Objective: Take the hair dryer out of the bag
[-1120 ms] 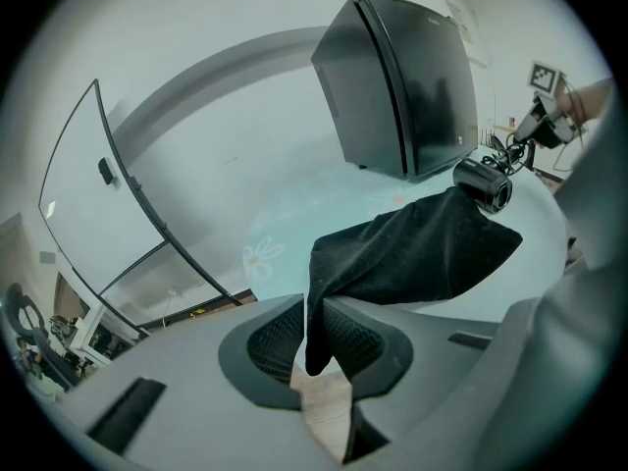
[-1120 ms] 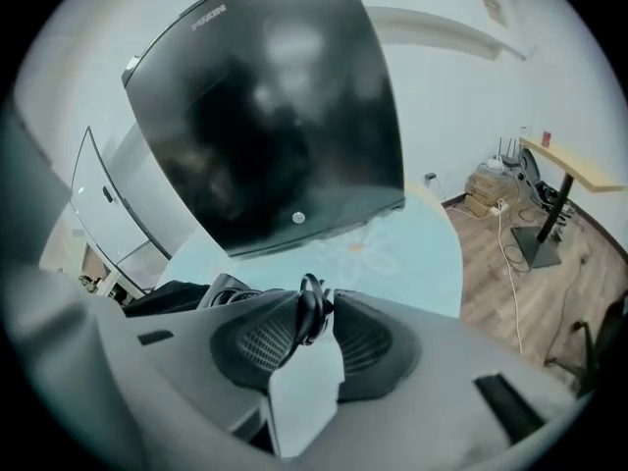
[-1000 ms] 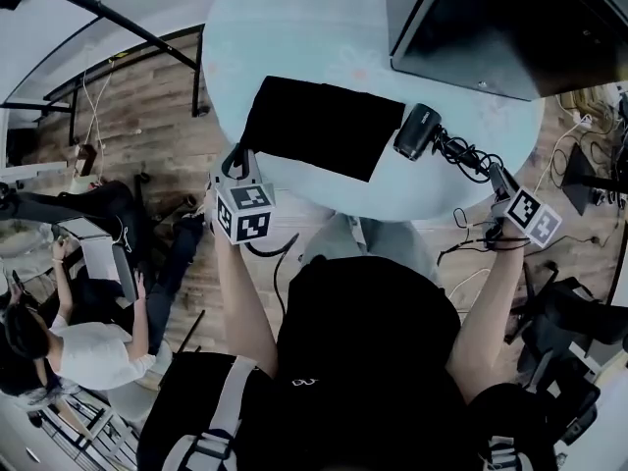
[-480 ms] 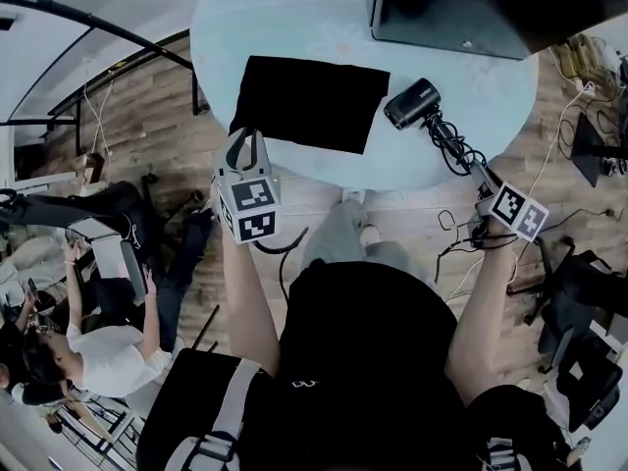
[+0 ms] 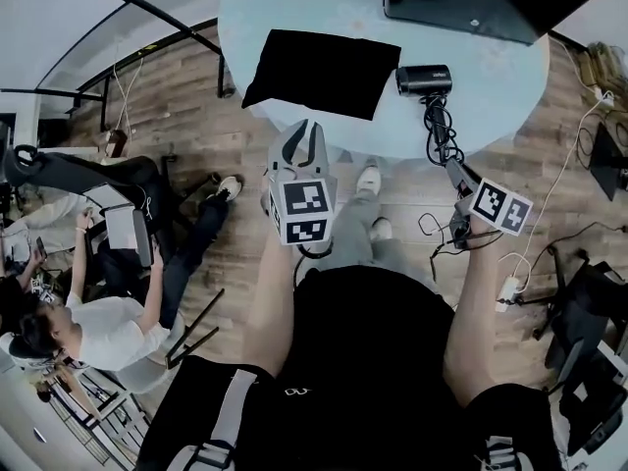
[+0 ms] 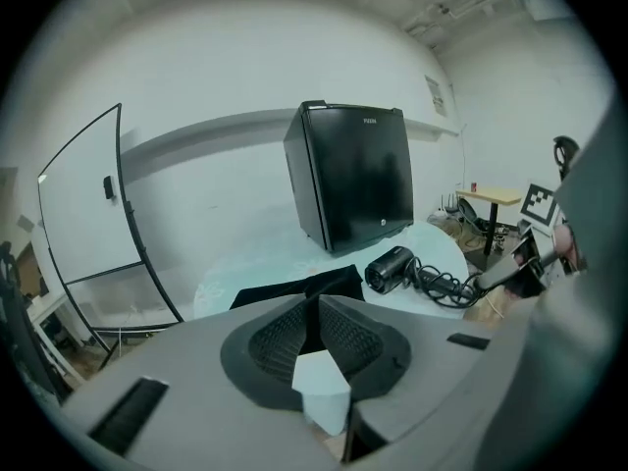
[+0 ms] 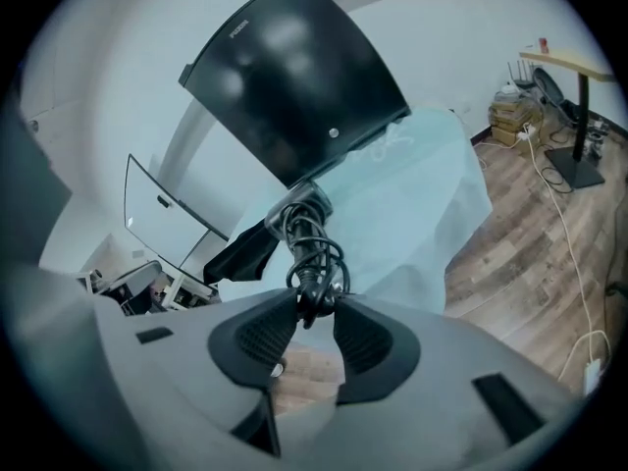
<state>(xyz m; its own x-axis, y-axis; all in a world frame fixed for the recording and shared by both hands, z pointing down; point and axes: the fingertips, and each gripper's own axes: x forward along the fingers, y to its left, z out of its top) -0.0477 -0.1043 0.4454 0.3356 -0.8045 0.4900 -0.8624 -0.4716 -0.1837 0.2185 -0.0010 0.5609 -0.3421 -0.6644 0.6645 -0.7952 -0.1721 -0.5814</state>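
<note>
Head view shows our right gripper (image 5: pixel 453 168) pinching the cord (image 5: pixel 437 130), likely to tow the hair dryer (image 5: pixel 424 78), lying on the table (image 5: pixel 294 8) right of the bag (image 5: pixel 322 72), while our left gripper (image 5: pixel 310 128) hangs empty, jaws together.

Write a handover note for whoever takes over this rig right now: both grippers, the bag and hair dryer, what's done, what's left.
Left gripper: jaws closing, tips all but together, nothing between them; held off the table's near edge.
Right gripper: shut on the hair dryer's coiled cord, also off the table's edge, over the floor.
Hair dryer: lying on the round table, fully out of the bag.
Bag: flat on the table, beside the dryer.
Done: the dryer is out.
Left: probably only to let go of the cord, ideally on the table so it doesn't drag the dryer.
</note>
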